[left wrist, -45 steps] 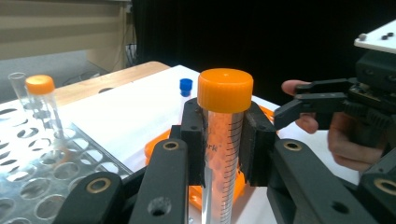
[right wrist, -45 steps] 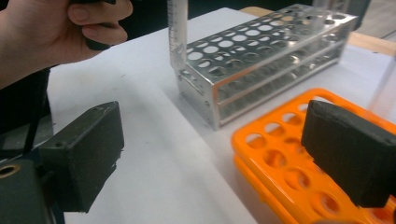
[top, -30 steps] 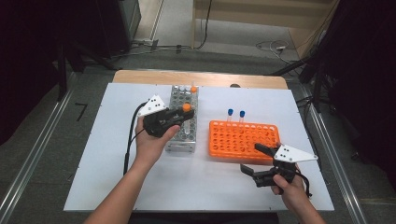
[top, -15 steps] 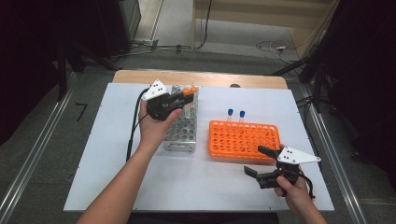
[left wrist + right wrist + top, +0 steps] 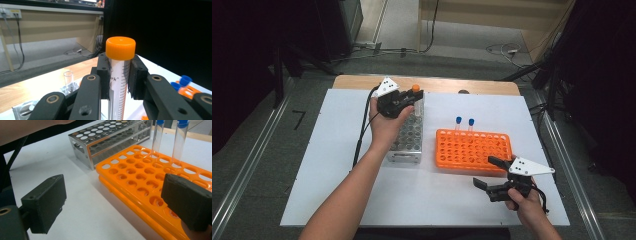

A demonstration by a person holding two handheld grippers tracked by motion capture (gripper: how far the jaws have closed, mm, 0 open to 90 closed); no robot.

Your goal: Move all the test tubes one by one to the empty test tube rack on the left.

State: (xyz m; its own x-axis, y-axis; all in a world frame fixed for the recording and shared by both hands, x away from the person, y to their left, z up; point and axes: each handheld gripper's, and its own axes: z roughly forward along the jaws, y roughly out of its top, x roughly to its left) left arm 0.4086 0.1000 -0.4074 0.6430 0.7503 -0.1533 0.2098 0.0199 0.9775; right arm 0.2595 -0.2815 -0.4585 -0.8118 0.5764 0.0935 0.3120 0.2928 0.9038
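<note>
black fingers (image 5: 103,75), grey three-cornered plates, black cables, bare forearms.

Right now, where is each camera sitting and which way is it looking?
High view: above the table, looking forward and down; both forearms and both tools show.
Left gripper view: rides the left tool, looking along its jaws shut on the orange-capped tube.
Right gripper view: rides the open right tool, facing the orange rack.
Shared: the metal rack shows in all three views.

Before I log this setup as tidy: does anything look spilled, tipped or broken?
Nothing stands out. Both racks sit flat, the two blue-capped tubes stand upright, and the left gripper holds the orange-capped tube upright.
</note>
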